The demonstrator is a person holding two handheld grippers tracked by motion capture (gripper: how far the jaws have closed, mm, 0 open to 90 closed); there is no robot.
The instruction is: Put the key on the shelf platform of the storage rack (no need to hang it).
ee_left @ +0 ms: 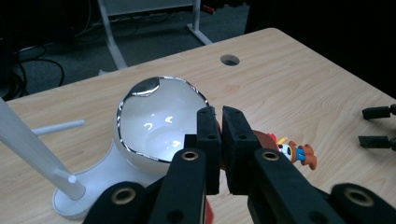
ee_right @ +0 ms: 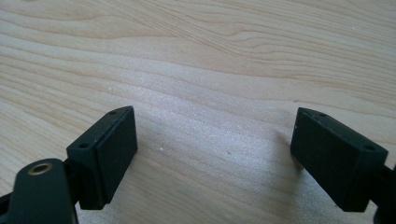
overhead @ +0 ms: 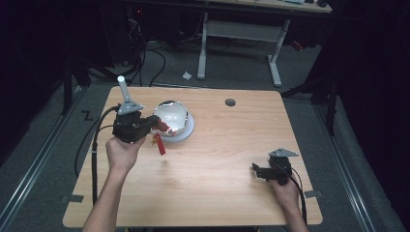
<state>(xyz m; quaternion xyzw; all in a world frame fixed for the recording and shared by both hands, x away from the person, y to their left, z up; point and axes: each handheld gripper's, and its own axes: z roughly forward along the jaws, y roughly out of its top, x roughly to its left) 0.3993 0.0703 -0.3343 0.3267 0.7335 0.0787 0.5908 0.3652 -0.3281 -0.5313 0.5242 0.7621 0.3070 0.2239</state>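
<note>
A shiny bowl (overhead: 171,117) stands just beyond the held toy (overhead: 159,143).

**Light wood desk with one dome stand**

The desk (overhead: 217,164) is pale wood grain with rounded corners and a round cable hole (overhead: 230,102) near its far edge. A white-based stand carrying a shiny dome (overhead: 172,118) rests directly on its left half, near the far edge.

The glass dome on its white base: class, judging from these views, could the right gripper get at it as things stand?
Probably yes. The right gripper rests open on bare table, with nothing between it and the glass dome. The left gripper, shut on a small toy, crowds the dome's near-left side, so approach from the right.
</note>
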